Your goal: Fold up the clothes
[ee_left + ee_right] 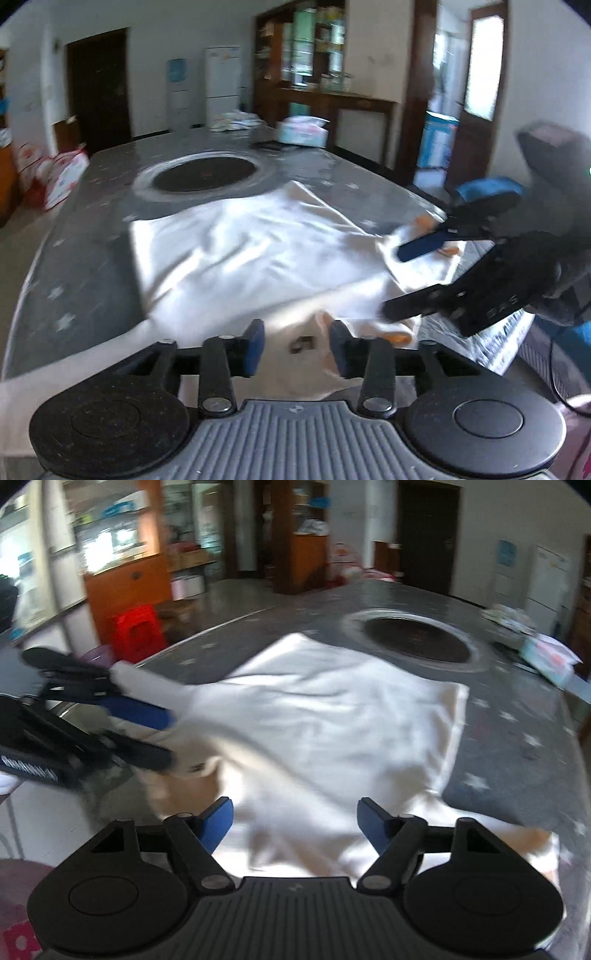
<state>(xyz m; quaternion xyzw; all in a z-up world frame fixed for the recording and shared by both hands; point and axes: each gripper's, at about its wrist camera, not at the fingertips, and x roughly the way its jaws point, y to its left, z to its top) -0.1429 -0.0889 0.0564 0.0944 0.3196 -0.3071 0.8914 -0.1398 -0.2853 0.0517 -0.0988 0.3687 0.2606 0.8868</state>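
Observation:
A white garment with orange trim [258, 254] lies spread on the grey star-patterned table [85, 236]; it also shows in the right wrist view [332, 720]. My left gripper [297, 347] hovers over the garment's near edge, jaws apart with cloth between them, not pinched. In the right wrist view the left gripper [162, 734] shows at the left, open over a sleeve. My right gripper [295, 823] is wide open just above the garment's near edge. In the left wrist view the right gripper [402, 280] shows at the right, open over the garment's right side.
A round black hotplate with a silver rim [205, 173] is set in the table beyond the garment. A tissue pack [303, 131] and folded cloths [236, 120] lie at the far end. A red stool [136, 631] stands on the floor.

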